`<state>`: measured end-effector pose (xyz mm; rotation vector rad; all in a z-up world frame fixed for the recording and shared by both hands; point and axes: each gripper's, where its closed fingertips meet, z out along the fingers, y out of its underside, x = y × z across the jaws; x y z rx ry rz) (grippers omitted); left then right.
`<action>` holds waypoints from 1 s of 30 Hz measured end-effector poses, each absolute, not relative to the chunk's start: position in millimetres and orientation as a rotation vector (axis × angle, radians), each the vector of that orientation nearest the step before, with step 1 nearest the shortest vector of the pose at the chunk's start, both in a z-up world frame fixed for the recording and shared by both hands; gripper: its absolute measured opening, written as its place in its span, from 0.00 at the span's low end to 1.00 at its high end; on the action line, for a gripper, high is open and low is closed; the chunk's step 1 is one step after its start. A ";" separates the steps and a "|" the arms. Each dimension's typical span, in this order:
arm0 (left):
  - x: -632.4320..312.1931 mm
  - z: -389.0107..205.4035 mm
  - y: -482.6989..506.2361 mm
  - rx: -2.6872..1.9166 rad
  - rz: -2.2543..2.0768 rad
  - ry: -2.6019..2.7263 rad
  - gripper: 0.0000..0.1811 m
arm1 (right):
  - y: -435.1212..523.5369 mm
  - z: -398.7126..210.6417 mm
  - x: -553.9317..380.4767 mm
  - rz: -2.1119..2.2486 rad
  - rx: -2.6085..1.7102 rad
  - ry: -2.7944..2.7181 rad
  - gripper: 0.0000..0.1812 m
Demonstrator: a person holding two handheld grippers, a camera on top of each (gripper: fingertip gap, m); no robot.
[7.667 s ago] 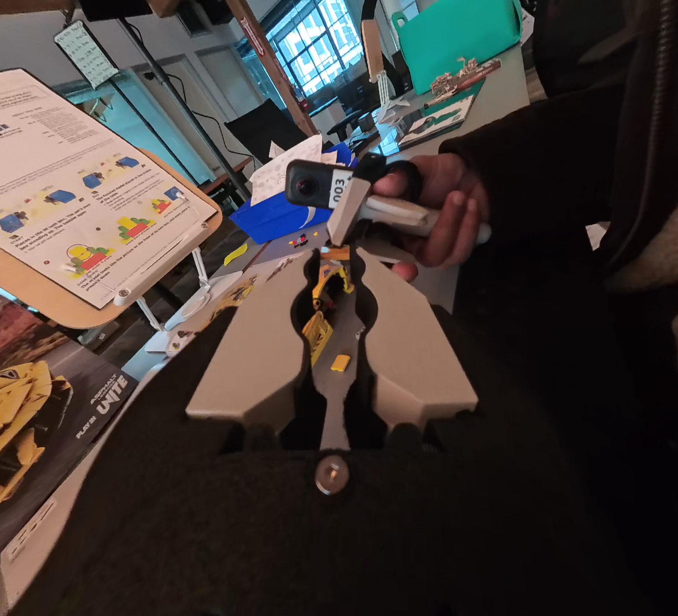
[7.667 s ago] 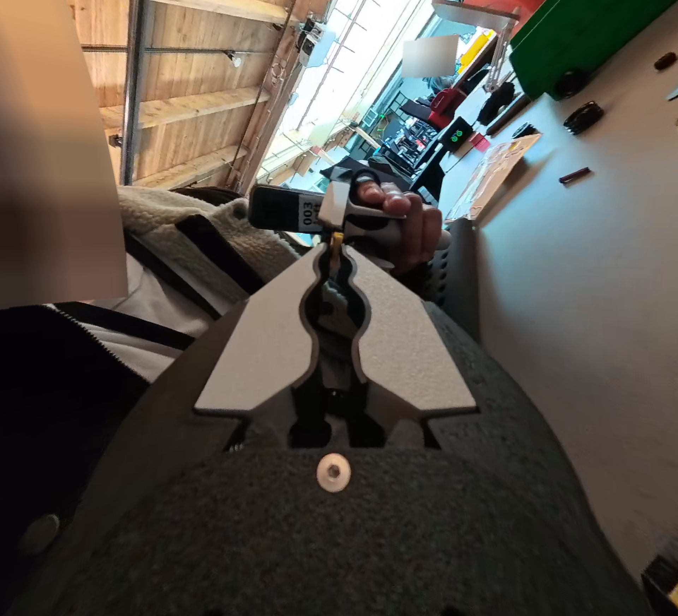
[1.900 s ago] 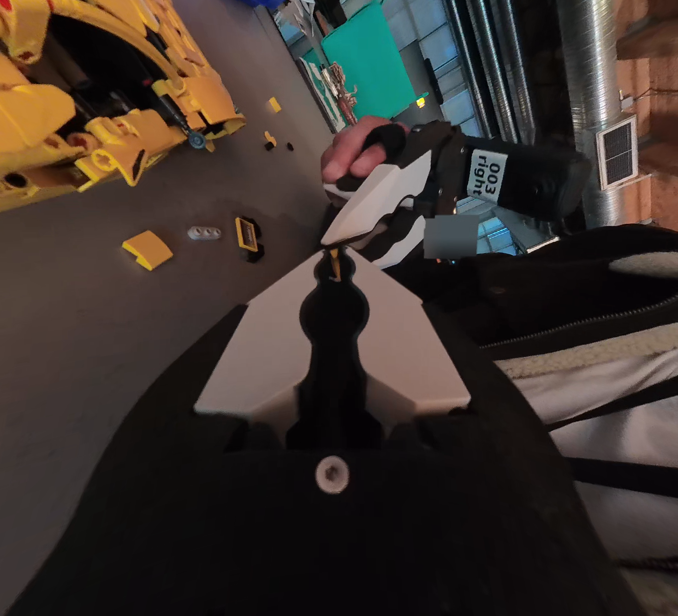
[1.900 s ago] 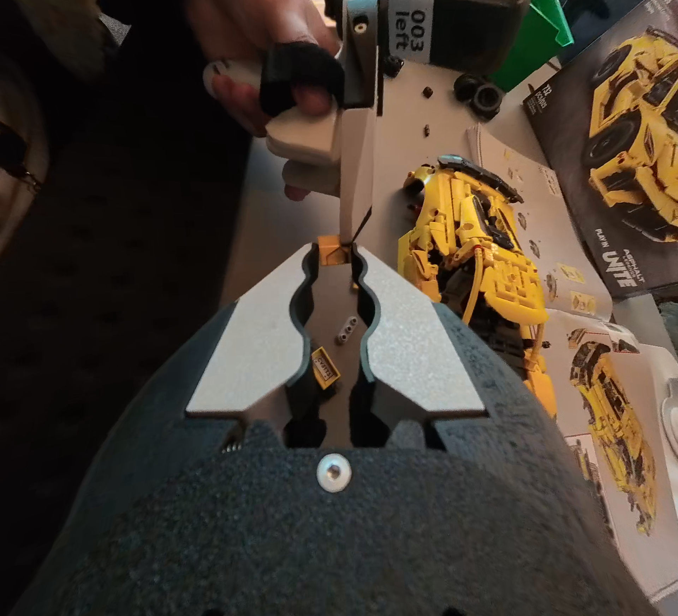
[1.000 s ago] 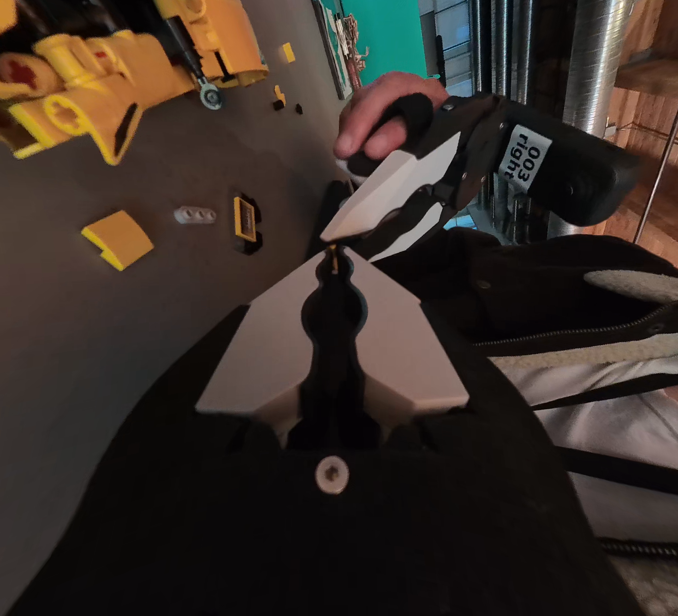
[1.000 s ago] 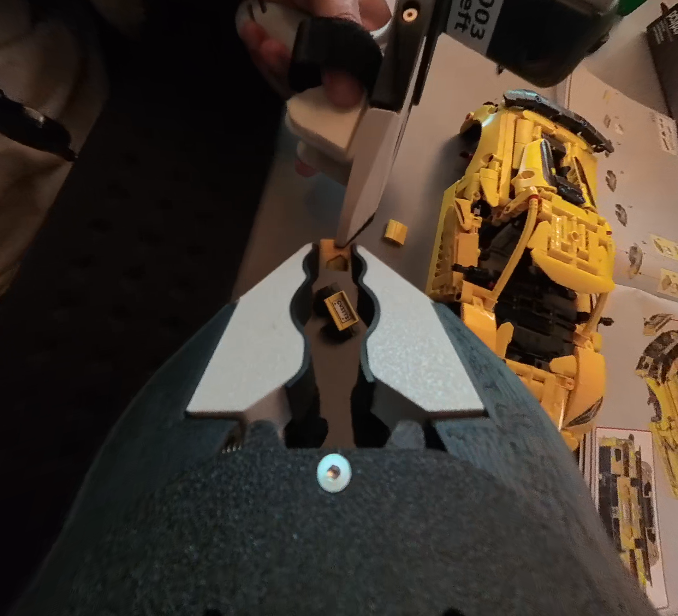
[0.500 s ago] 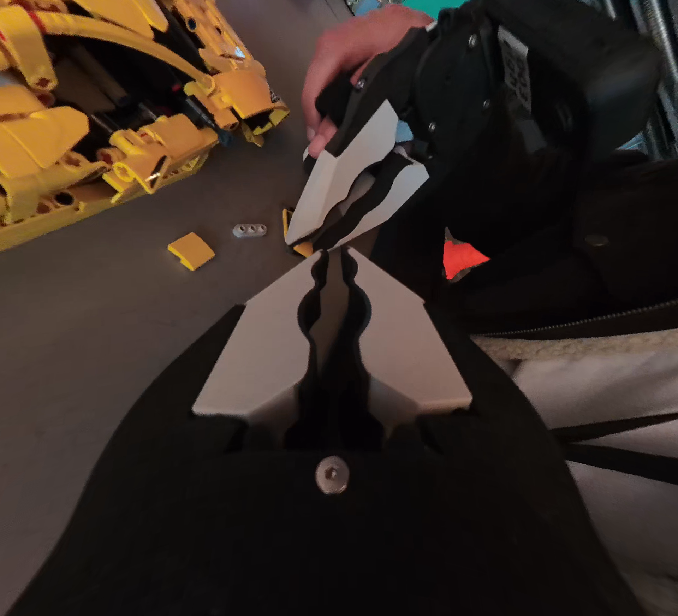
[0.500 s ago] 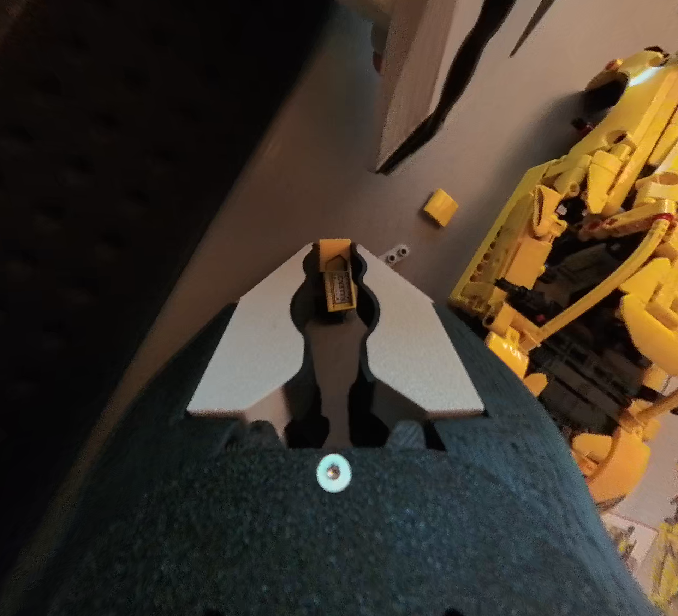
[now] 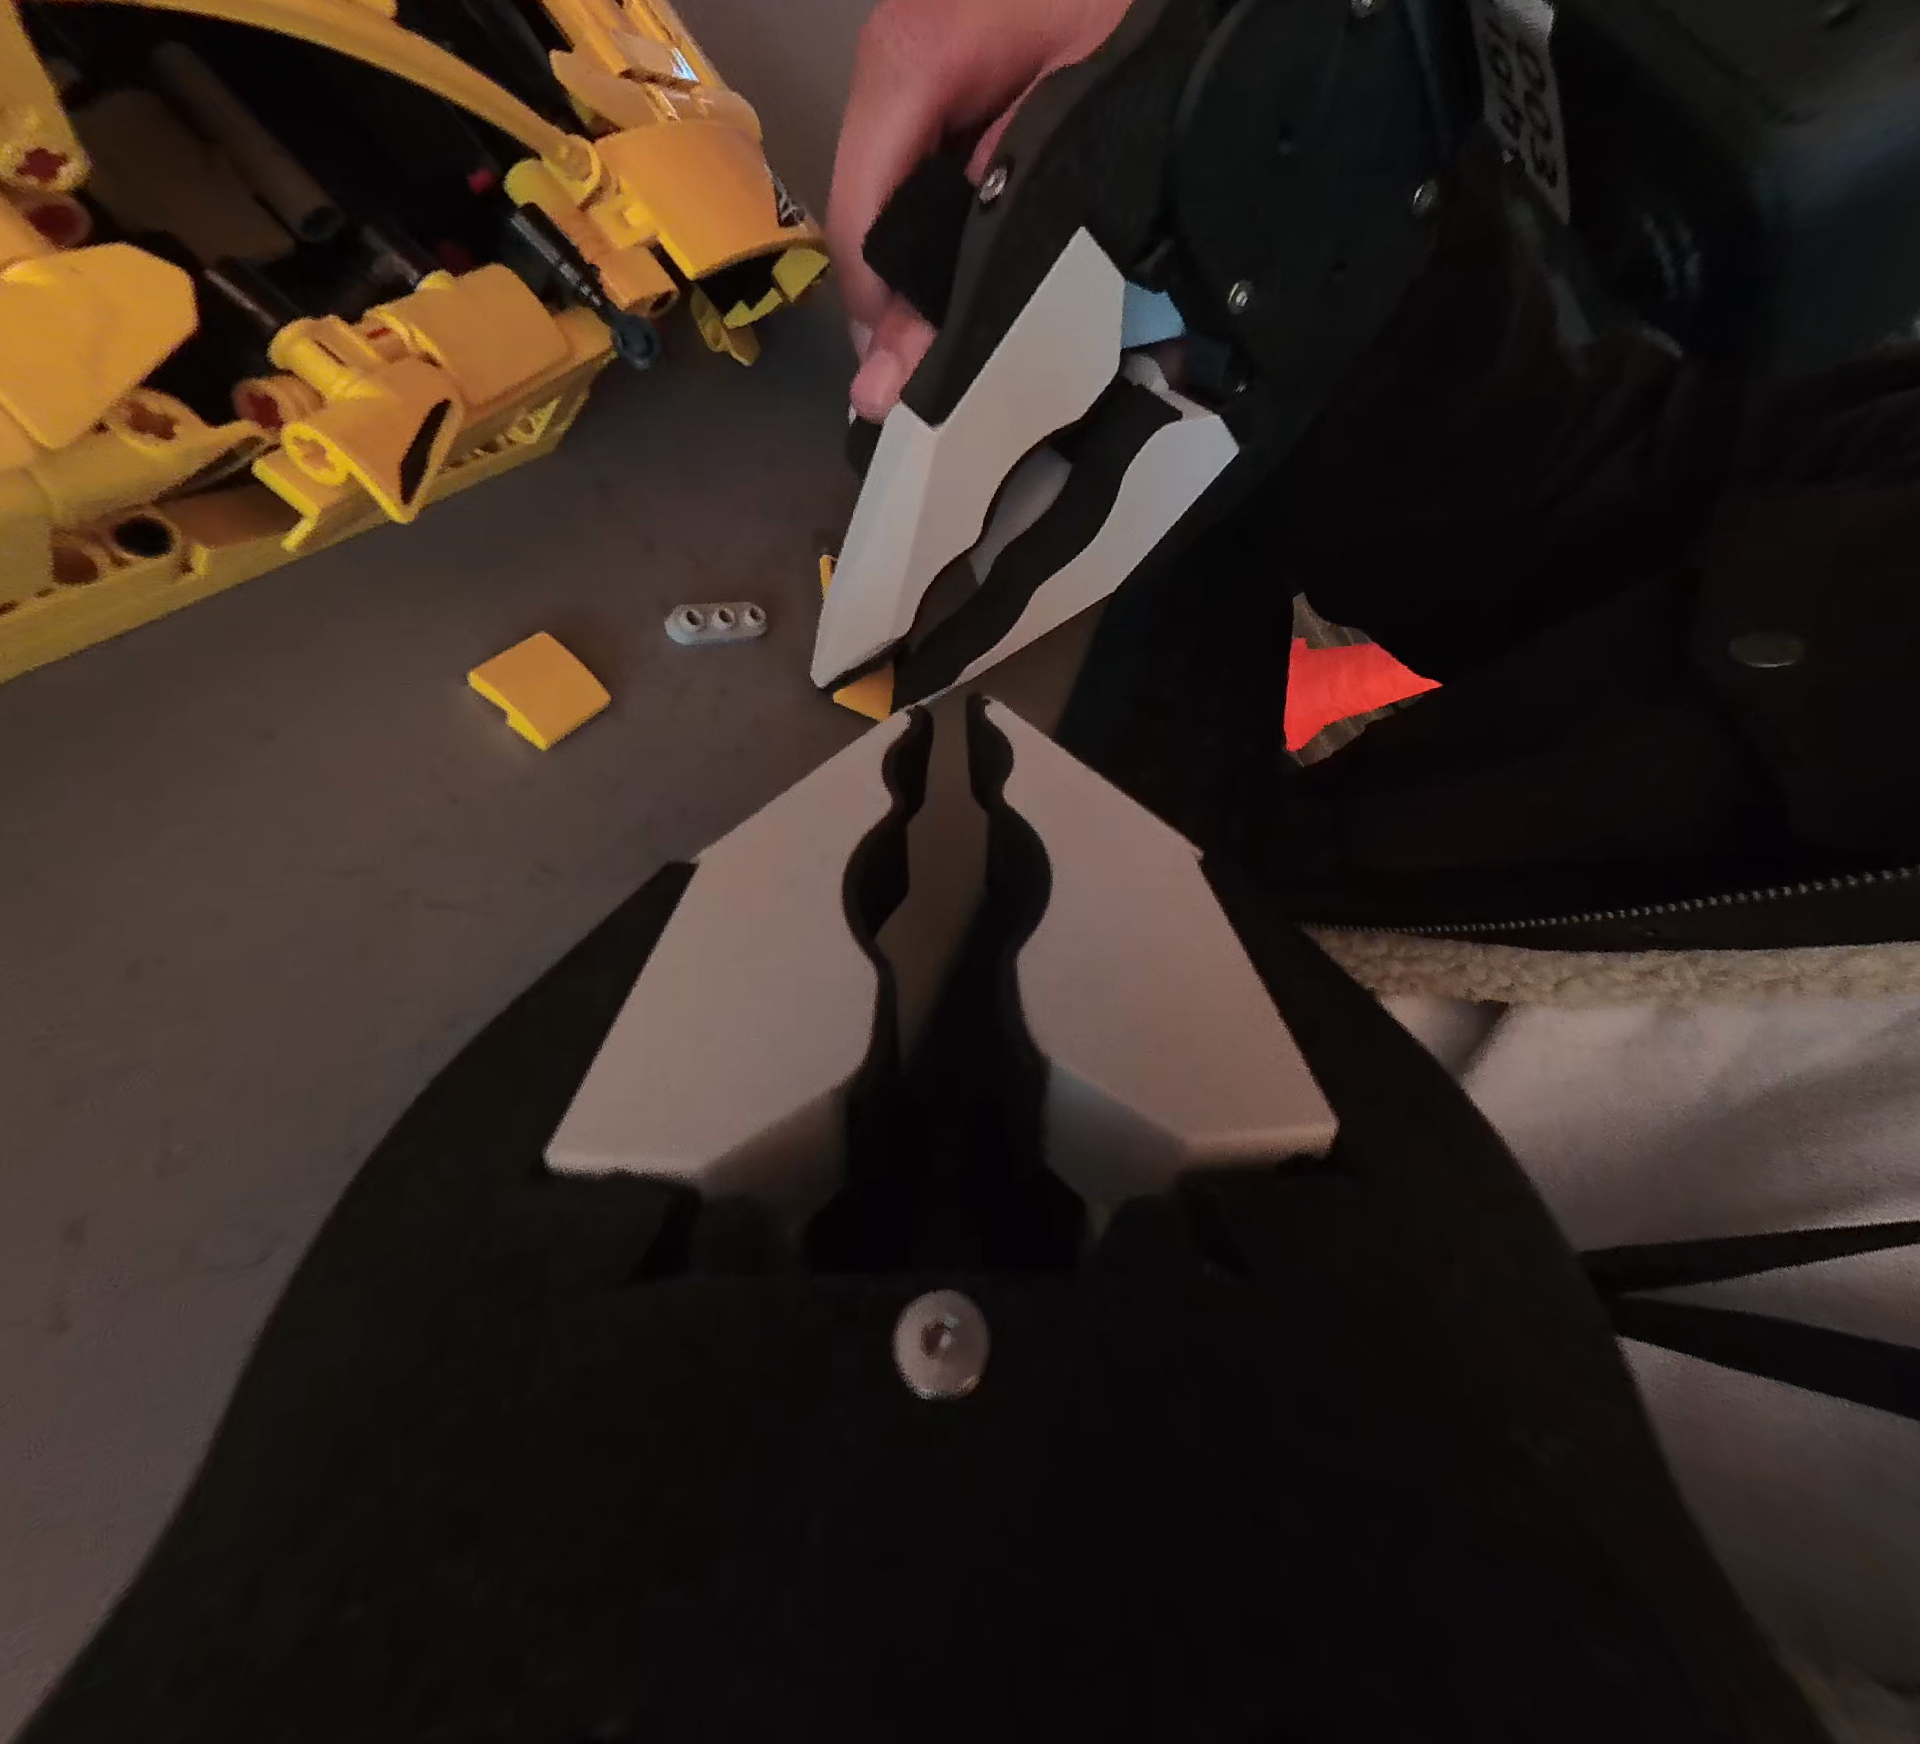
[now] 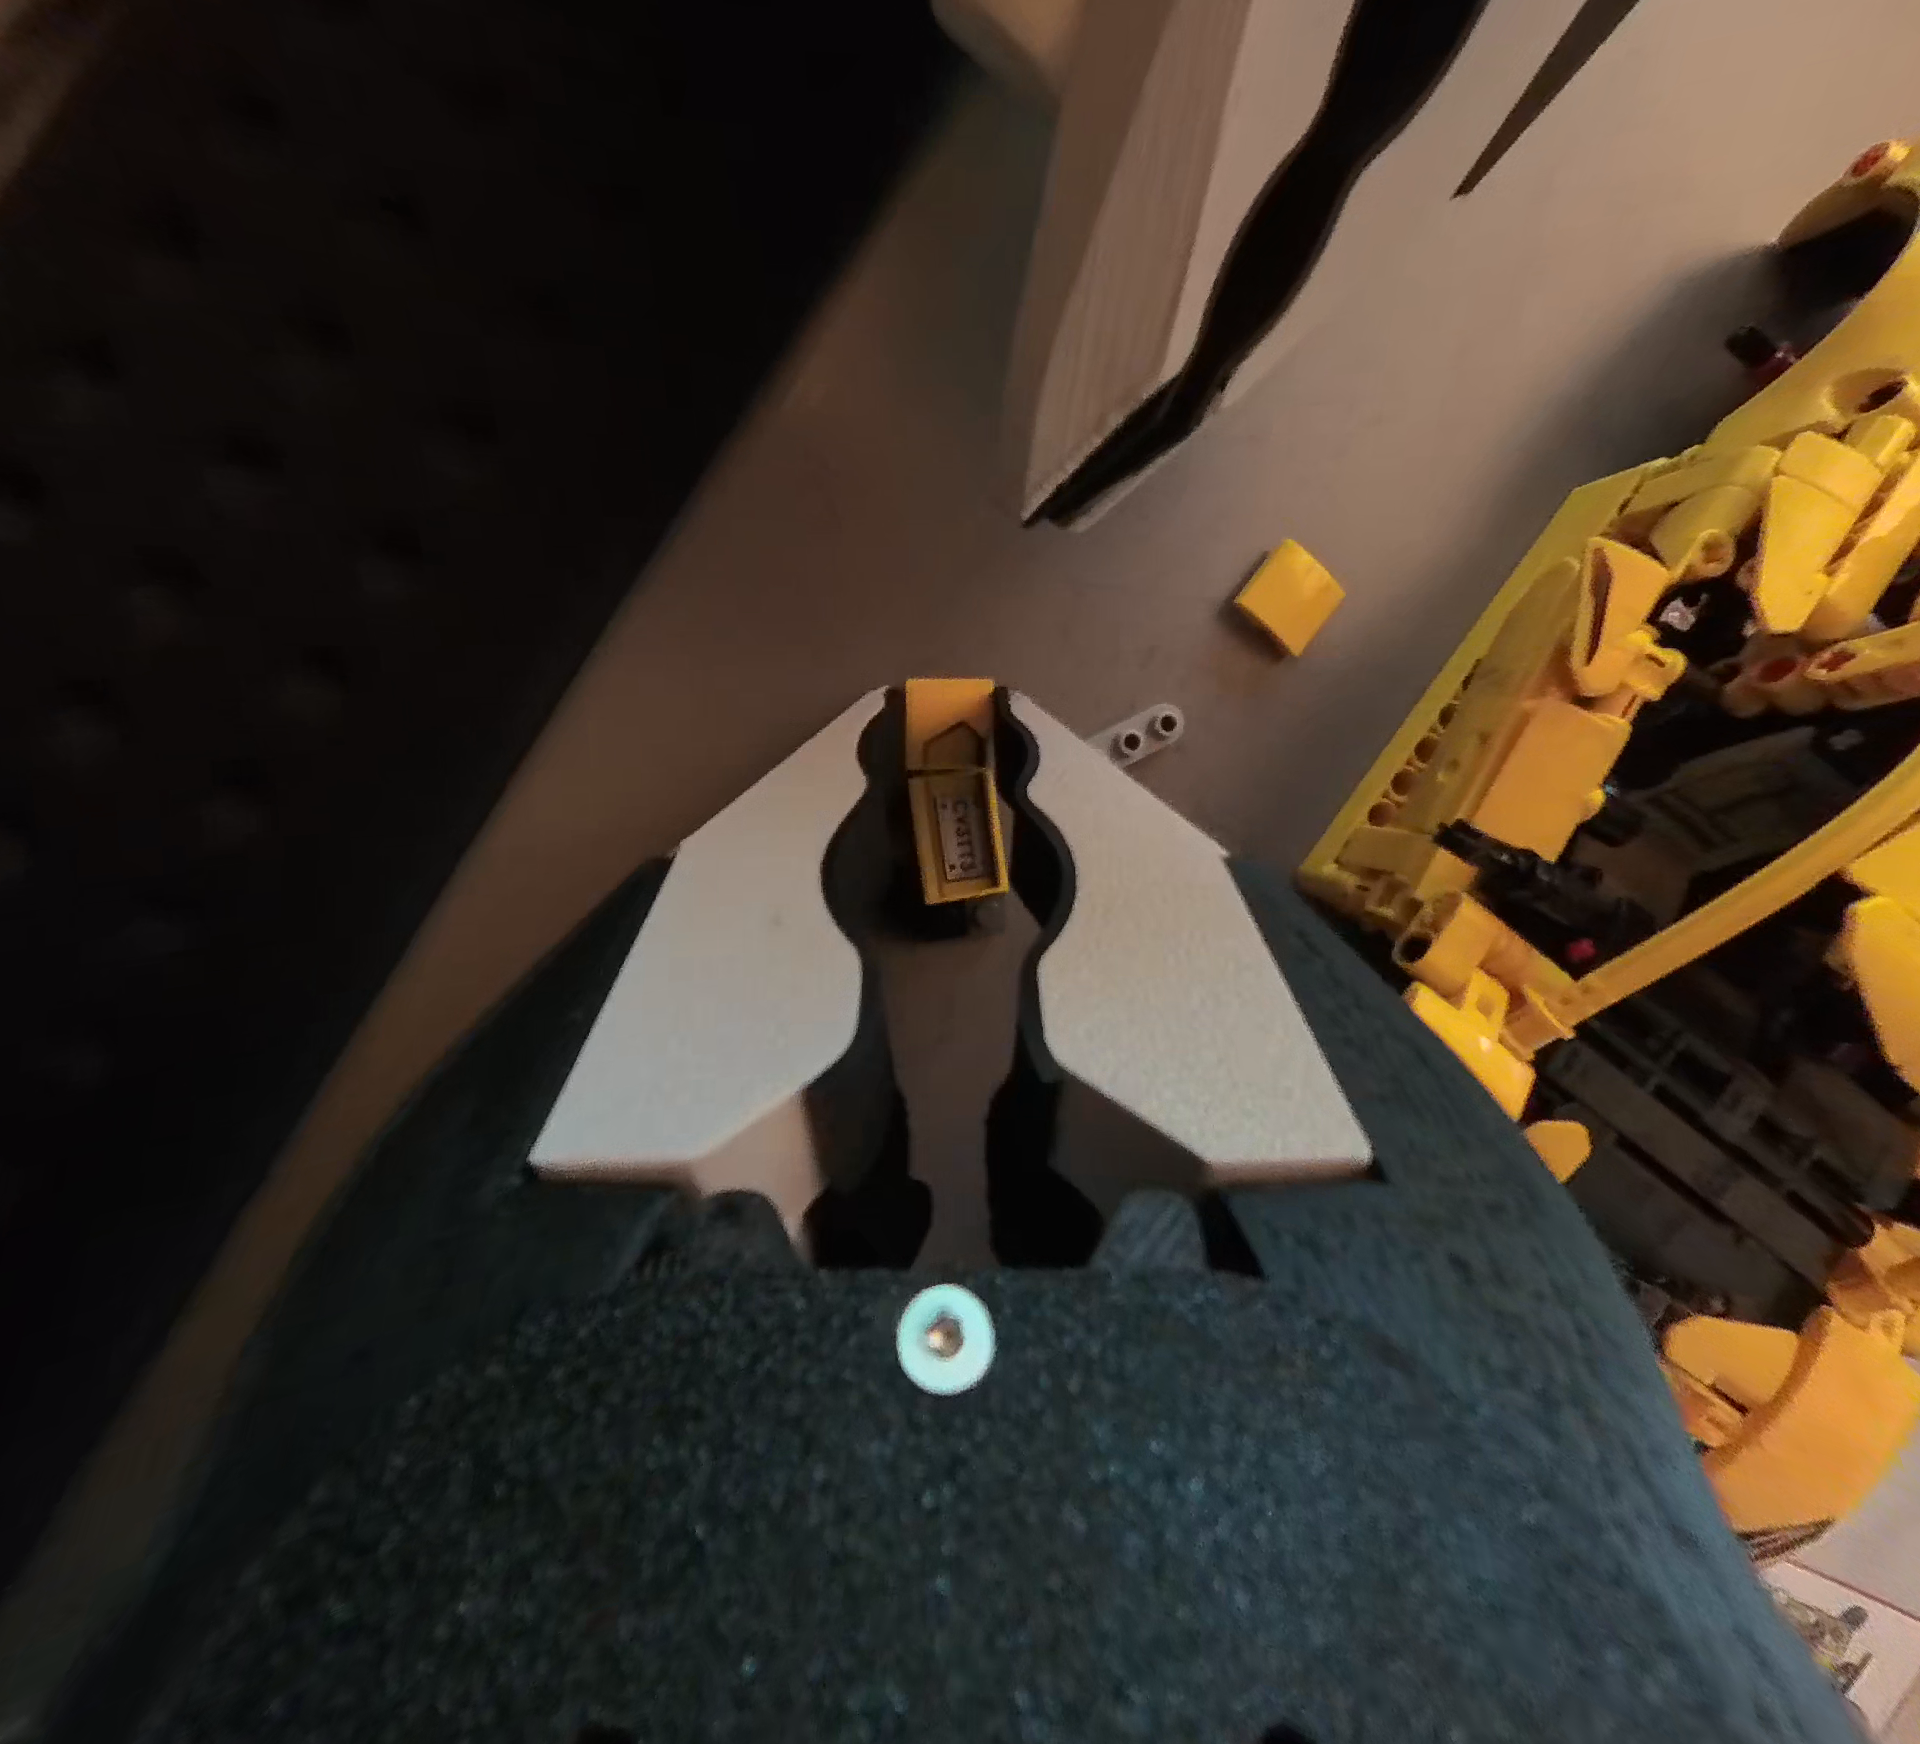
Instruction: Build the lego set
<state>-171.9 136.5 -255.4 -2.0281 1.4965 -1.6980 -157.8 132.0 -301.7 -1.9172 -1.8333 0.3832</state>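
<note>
My right gripper (image 10: 948,692) is shut on a small yellow piece (image 10: 948,707). It holds the piece low over the grey table, right above a yellow number-plate tile on a black piece (image 10: 961,837). I cannot tell if the two touch. In the left wrist view the right gripper (image 9: 868,686) points down at the table with the yellow piece (image 9: 862,699) at its tips. My left gripper (image 9: 940,707) is slightly open and empty, just in front of the right one's tips. It also shows in the right wrist view (image 10: 1049,510). The yellow car model (image 9: 312,240) lies to the left.
A yellow curved tile (image 9: 538,688) and a grey three-hole piece (image 9: 717,622) lie loose between the car and the grippers. Both show in the right wrist view, tile (image 10: 1288,598) and grey piece (image 10: 1148,730). The car (image 10: 1662,759) fills the right side. The table edge and a dark jacket are close. Some 5 centimeters of space lies between my two pairs of fingers.
Both grippers came down from mid-air to the table. My left gripper let go of the yellow piece and opened a little. My right gripper kept it and moved over the plate tile.
</note>
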 end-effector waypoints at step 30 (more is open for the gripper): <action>-146.4 -284.6 128.8 -1.915 -1.229 1.845 0.00 | 128.9 -300.8 -133.6 0.399 -2.024 -1.486 0.15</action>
